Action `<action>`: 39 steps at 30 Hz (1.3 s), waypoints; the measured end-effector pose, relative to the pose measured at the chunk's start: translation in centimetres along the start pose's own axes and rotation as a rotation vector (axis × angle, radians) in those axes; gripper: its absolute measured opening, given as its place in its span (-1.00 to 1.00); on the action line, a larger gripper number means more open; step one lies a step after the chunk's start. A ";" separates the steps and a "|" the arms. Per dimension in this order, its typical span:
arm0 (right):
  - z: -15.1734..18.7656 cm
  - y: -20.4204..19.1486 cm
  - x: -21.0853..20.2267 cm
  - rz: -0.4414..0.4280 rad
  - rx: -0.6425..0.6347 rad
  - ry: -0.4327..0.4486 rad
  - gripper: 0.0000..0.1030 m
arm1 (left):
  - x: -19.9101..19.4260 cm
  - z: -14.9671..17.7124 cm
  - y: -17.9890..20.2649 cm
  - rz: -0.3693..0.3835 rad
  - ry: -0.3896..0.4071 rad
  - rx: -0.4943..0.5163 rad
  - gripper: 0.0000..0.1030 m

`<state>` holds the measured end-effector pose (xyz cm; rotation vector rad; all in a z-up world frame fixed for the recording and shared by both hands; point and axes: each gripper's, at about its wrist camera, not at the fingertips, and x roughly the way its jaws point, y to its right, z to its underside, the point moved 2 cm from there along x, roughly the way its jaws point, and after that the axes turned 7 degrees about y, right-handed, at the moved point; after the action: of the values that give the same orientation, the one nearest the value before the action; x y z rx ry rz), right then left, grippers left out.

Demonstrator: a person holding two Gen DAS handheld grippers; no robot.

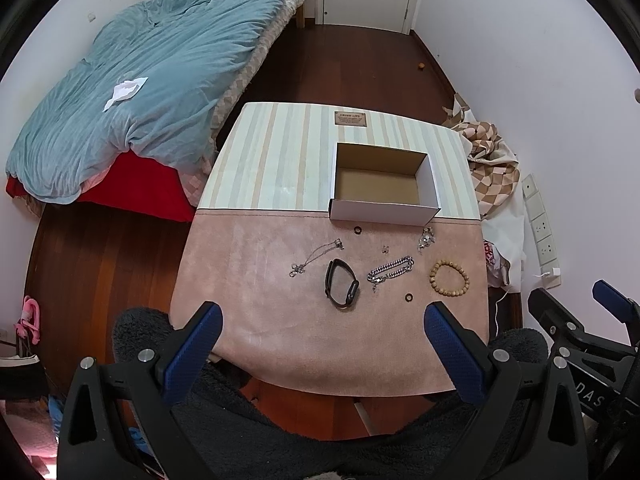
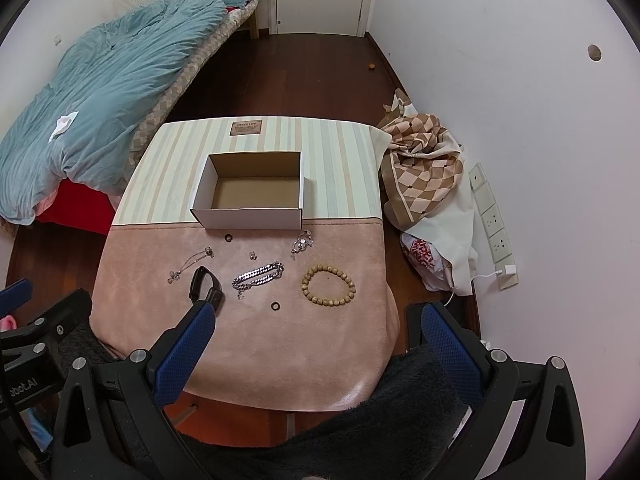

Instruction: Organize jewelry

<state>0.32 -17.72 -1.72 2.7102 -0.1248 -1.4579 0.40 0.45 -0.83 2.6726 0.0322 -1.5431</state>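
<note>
both tools hang above the near edge of the table with their blue fingers spread wide and nothing between them: the left gripper [image 1: 323,326] over the middle of the pink cloth [image 1: 256,320], the right gripper [image 2: 318,326] just to its right.

what could go wrong: the thin necklace [image 1: 316,258] and the chain bracelet [image 1: 390,270] lie flat on soft cloth, so wide pads may pinch fabric instead or let a chain slide out. the small rings [image 1: 408,297] are easy to knock away. tugging the cloth could drag the other pieces with it.

all the jewelry lies ahead of the fingers, well apart from them, in a loose row: necklace on the left, black watch [image 1: 341,282], chain bracelet, bead bracelet [image 2: 329,285] on the right. the white box [image 2: 250,190] stands open and empty just beyond them.
</note>
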 end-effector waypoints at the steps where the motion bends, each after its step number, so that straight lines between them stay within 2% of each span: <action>1: 0.0 -0.1 0.0 0.001 0.000 0.000 1.00 | 0.0 0.0 0.0 0.000 0.000 0.001 1.00; 39: -0.6 1.3 -1.3 0.010 0.011 0.024 1.00 | -0.4 0.1 0.6 -0.022 0.018 0.031 1.00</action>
<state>0.02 -18.87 -0.18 2.7308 -0.1453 -1.4257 0.16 -0.17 -0.54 2.7188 0.0388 -1.5388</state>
